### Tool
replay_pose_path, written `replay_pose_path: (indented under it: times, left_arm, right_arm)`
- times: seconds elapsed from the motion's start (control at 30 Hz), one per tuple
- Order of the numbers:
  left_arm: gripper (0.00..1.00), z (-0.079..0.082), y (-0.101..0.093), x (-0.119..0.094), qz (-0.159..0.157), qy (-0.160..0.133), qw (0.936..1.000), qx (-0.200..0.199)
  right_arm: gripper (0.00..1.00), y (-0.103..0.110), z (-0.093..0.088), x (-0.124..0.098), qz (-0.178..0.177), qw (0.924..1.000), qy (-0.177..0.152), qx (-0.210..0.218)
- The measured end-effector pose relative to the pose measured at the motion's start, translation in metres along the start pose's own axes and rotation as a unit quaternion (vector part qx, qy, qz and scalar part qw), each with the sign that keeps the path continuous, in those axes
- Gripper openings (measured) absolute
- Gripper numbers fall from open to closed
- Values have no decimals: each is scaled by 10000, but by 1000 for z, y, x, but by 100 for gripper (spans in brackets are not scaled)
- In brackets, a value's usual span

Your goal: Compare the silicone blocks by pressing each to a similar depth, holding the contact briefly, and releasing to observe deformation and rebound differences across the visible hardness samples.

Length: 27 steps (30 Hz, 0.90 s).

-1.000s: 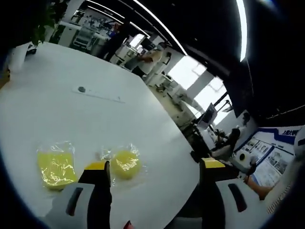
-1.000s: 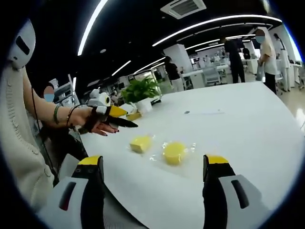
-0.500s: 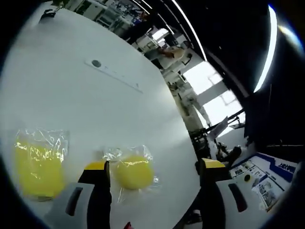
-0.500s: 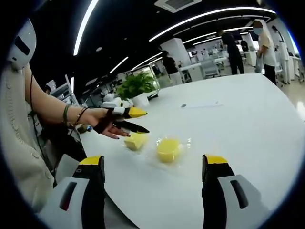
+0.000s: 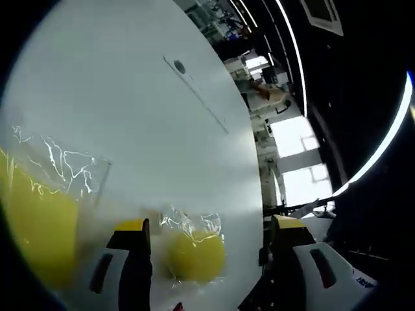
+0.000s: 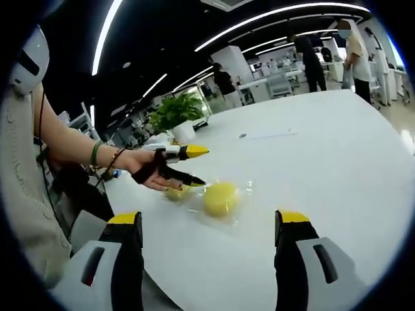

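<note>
Two yellow silicone blocks in clear wrap lie on the white table (image 6: 337, 149). The round block (image 6: 220, 197) sits in the middle of the right gripper view. The square block (image 6: 175, 192) is partly hidden behind a hand holding my left gripper (image 6: 200, 166), whose jaws are open just left of the round block. In the left gripper view, the round block (image 5: 194, 256) lies low between the open jaws of my left gripper (image 5: 211, 225), and the square block (image 5: 32, 233) looms large at the left. My right gripper (image 6: 207, 219) is open, short of the blocks, holding nothing.
A thin strip with a dark dot (image 5: 194, 84) lies farther out on the table, the same strip (image 6: 266, 135) showing in the right gripper view. A potted plant (image 6: 174, 116) stands at the far edge. People (image 6: 355, 45) stand beyond the table. The table edge (image 5: 259, 194) runs close on the right.
My left gripper has dropped close to the table and the blocks, which now look much larger in its view. The right gripper has barely moved.
</note>
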<state>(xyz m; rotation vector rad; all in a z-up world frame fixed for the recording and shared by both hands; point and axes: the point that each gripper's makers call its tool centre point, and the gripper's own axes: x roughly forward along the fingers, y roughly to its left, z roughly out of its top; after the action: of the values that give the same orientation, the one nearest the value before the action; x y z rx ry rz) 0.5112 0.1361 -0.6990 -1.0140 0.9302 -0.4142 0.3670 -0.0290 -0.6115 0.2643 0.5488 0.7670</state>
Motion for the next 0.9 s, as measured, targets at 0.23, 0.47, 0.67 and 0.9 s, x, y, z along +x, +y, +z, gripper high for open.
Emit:
replay_pose_path:
  times: [0.23, 0.47, 0.67, 0.9]
  left_arm:
    - [70, -4, 5, 5, -14, 19, 9998, -204]
    - [58, -10, 6, 14, -52, 87, 9996, -267]
    - [38, -12, 17, 20, 235, 165, 9996, -64]
    - [16, -17, 33, 22, 616, 379, 9972, 209]
  right_arm:
    - [78, -5, -3, 3, -43, 10000, 26, 64]
    - [77, -10, -5, 2, -104, 9999, 48, 111]
    - [76, -10, -4, 0, -118, 9999, 62, 46]
    - [75, -11, 0, 1, -133, 9999, -4, 61]
